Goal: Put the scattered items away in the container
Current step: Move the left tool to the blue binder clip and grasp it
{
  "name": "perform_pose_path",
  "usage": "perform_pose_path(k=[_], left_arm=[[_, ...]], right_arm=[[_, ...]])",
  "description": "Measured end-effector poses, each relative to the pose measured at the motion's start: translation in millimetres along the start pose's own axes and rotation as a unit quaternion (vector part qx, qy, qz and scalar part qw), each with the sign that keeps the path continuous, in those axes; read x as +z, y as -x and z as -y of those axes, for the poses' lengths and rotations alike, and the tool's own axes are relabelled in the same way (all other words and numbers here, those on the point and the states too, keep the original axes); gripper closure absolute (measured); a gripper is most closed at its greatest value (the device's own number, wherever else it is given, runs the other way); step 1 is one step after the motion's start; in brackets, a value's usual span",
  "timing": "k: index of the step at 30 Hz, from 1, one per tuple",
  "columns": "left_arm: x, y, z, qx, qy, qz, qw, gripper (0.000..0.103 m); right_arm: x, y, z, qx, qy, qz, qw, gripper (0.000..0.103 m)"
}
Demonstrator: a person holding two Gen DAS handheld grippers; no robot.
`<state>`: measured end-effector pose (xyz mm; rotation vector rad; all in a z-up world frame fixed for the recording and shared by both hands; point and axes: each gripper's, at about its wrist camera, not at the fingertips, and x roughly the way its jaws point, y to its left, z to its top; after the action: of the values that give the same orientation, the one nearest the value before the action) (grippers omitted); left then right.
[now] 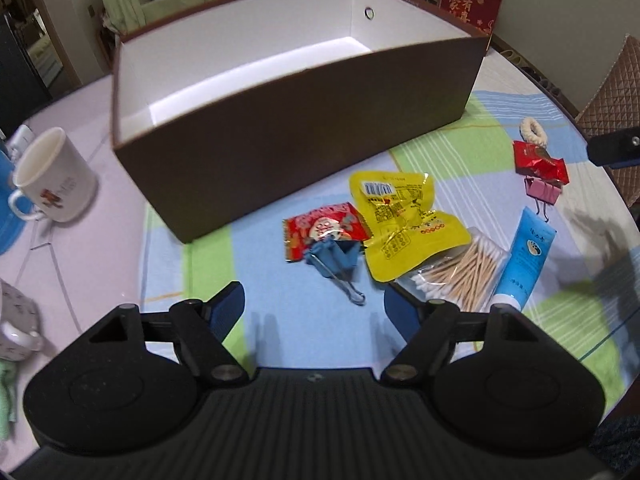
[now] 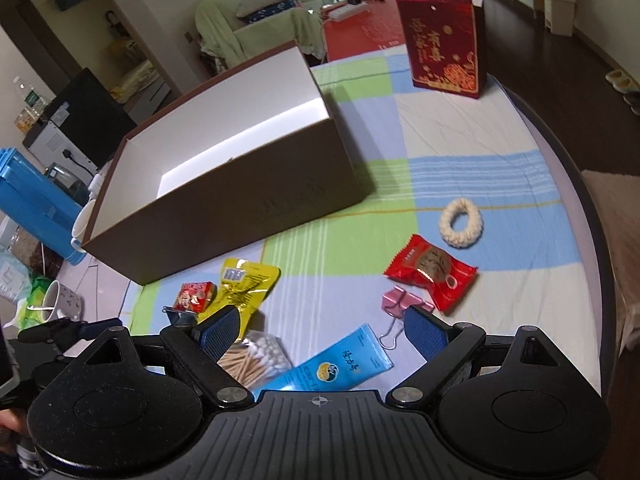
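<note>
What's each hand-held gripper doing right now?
Left hand-held gripper: open, holding nothing.
Right hand-held gripper: open, holding nothing.

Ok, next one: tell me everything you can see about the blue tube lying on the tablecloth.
The blue tube is a soft squeeze tube, looks plastic, light blue with white print and a round emblem, with a white cap at one end and a flat crimped end at the other. It lies flat and diagonal on the checked tablecloth, beside the bag of cotton swabs, which it meets or nearly meets. Neither gripper holds it.
</note>
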<state>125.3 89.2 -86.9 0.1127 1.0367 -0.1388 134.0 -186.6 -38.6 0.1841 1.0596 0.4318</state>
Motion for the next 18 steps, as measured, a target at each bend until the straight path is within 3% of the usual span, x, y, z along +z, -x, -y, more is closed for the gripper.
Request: perform_pose_path(k=[6,14,18], left_arm=[[5,-23,3,-0.01,0.0,-0.009,0.9999,0.036],[9,-55,-2,-0.022,0.006,-0.038,0.999,0.056],[9,-58,-2,-0.026,-0.003,-0.028,0.9993,0.063]], right_arm=[[1,-5,9,-0.007,-0.016,-0.008,1.0,0.012],[8,-19,22,-0.021,-0.031,-0.021,0.999,0.012],[14,-26,27,-0.029,-0.033,-0.028,0.999,0.012]])
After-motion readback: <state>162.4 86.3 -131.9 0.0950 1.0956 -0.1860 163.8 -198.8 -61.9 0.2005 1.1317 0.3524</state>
